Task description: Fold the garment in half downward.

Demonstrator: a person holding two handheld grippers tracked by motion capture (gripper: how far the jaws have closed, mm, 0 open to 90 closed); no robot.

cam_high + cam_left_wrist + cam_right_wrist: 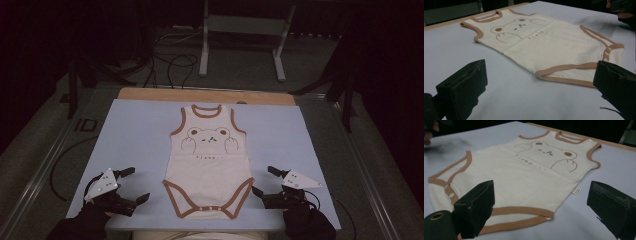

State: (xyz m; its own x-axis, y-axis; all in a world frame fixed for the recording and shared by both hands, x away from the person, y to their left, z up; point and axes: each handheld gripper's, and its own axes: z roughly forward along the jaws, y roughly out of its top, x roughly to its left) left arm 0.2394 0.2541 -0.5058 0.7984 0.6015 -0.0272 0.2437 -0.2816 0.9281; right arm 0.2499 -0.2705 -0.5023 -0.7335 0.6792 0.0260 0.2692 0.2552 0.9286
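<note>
I see a baby bodysuit (pixel 209 160) lying flat on my table (pixel 135 135), with my left gripper (pixel 131 184) and right gripper (pixel 263 181) wide apart, one on each side.

A cream sleeveless baby bodysuit (pixel 209 165) is being displayed flat and face up, spread out at the middle of the worktop (pixel 135 130), which is covered in pale blue. Brown binding is being shown around the neck, both armholes and both leg openings. A bear face with two raised paws is being shown on the chest, with the word "sleep..." beneath it. The neck is being pointed toward the far edge, the snap-fastened crotch toward the near edge. A small white label is being seen at one side seam.
</note>
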